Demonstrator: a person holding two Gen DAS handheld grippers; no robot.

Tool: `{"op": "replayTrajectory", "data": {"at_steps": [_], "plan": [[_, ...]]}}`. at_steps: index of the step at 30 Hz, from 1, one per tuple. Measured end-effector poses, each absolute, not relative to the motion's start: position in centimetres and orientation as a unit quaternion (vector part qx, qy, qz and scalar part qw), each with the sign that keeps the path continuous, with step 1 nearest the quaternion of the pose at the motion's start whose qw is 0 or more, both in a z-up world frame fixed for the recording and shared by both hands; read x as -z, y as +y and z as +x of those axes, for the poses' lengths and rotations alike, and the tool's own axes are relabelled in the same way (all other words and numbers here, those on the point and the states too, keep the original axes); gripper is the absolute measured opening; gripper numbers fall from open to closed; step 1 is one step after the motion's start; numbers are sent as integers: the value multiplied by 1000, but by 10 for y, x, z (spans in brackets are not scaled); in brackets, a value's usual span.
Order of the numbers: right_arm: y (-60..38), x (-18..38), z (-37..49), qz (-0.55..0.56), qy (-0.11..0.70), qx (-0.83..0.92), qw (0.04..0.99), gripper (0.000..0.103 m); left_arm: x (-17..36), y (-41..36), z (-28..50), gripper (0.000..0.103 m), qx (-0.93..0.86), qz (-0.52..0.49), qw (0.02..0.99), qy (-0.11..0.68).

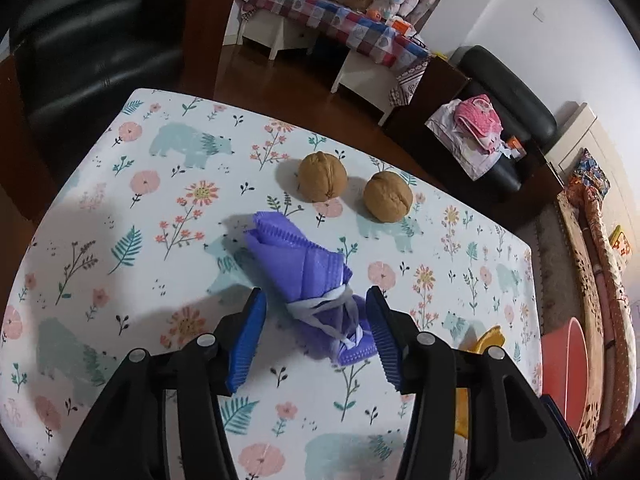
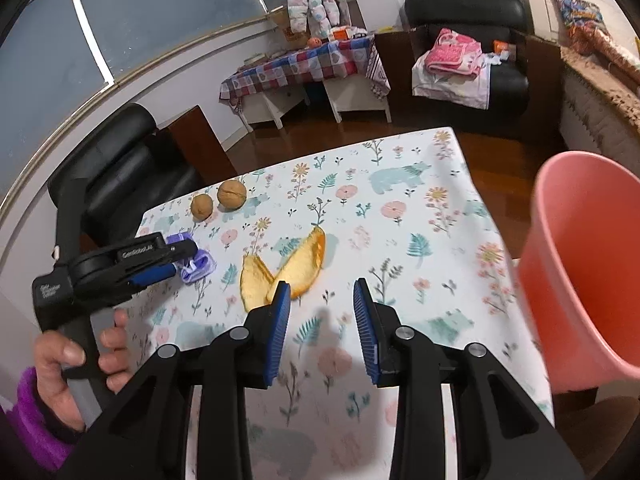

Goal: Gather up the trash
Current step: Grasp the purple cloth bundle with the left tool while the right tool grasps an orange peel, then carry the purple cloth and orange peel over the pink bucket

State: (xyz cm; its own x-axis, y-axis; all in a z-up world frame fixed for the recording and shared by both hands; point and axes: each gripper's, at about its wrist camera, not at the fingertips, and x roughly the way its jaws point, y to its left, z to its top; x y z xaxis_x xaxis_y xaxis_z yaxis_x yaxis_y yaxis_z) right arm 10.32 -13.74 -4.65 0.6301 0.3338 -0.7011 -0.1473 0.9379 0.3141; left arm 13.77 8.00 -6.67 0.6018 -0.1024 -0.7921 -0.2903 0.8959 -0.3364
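Purple mask (image 1: pixel 316 280): lay between your left hand-held gripper (image 1: pixel 316 336)'s spread jaws, ungripped.
Right hand-held gripper (image 2: pixel 322 328): parted, empty.
Left: peel (image 2: pixel 280 268) near mask; bin (image 2: pixel 580 264).

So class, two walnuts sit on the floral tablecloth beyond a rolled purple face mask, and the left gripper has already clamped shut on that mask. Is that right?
Not quite. The left gripper is open: in the left wrist view its pads stand either side of the mask without pressing it. The two walnuts do sit beyond it on the tablecloth.
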Motion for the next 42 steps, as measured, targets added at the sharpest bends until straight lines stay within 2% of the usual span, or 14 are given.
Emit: {"op": "replayTrajectory", "data": {"at_steps": [5, 7, 11, 24, 26, 27, 28, 30, 42], "plan": [[-127, 58, 129, 113, 427, -133, 887, 33, 68, 77, 144, 50, -48, -211, 872, 439], [-123, 62, 137, 110, 433, -133, 885, 33, 68, 76, 145, 39, -48, -206, 873, 439], [-113, 70, 153, 103, 443, -131, 881, 33, 67, 78, 145, 32, -37, -206, 876, 435], [-103, 80, 166, 88, 442, -123, 884, 33, 3, 137, 103, 31, -27, -201, 910, 361], [-104, 80, 166, 89, 442, -120, 885, 26, -3, 143, 97, 31, -31, -201, 913, 354], [-106, 81, 166, 90, 443, -116, 884, 17, -5, 144, 94, 31, -33, -202, 913, 352], [-108, 81, 166, 92, 444, -115, 884, 13, -6, 145, 92, 31, -34, -203, 913, 352], [-114, 79, 163, 103, 443, -116, 883, 9, -6, 144, 89, 31, -32, -205, 911, 356], [-155, 51, 122, 131, 407, -109, 898, 8, -6, 111, 73, 31, 2, -188, 911, 366]]}}
